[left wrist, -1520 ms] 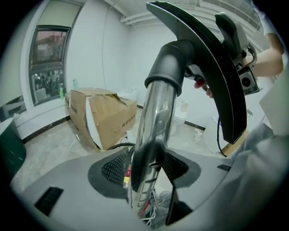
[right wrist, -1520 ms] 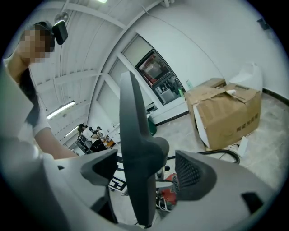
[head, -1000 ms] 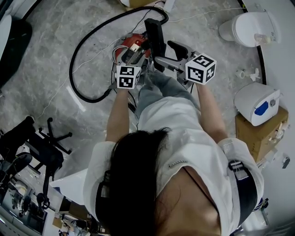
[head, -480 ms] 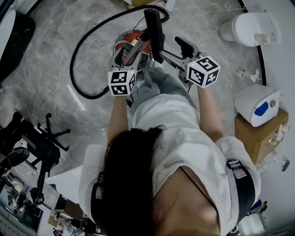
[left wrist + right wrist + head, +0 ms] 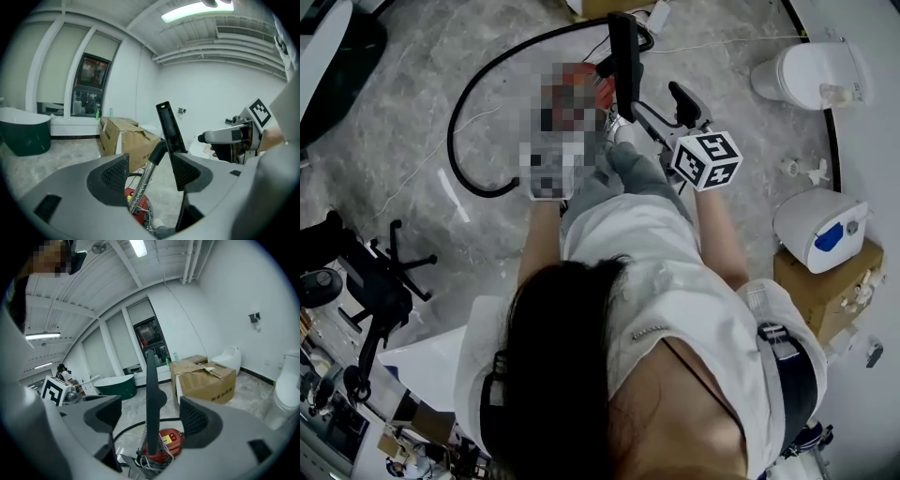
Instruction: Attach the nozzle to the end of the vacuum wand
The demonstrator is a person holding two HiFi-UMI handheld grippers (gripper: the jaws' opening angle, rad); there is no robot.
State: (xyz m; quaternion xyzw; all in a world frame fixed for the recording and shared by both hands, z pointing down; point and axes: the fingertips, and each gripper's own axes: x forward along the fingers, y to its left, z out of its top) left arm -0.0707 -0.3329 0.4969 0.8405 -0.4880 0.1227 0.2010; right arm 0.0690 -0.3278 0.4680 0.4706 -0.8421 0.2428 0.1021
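**Head view: nozzle upright over vacuum, both grippers open beside it**

Head view shows the black nozzle [image 5: 622, 52] standing up at top centre, above the red vacuum [image 5: 165, 441] on the marble floor [image 5: 412, 178]. In the left gripper view the nozzle sits on a black collar atop the metal wand [image 5: 143, 187], tilted a bit. A black hose [image 5: 464, 122] loops to the left.

Left gripper [image 5: 147, 171]: jaws wide apart, nothing clamped. Wand and nozzle are seen through the gap, close to the pads; I can't tell if they touch.

Right gripper [image 5: 152, 416]: jaws wide apart, nozzle centred in the gap with clear space on both sides.

Both forearms reach forward from the body, with the right marker cube [image 5: 706, 159] just beside the nozzle base. A cardboard box [image 5: 124, 138] is behind and a toilet [image 5: 806, 66] is off right.
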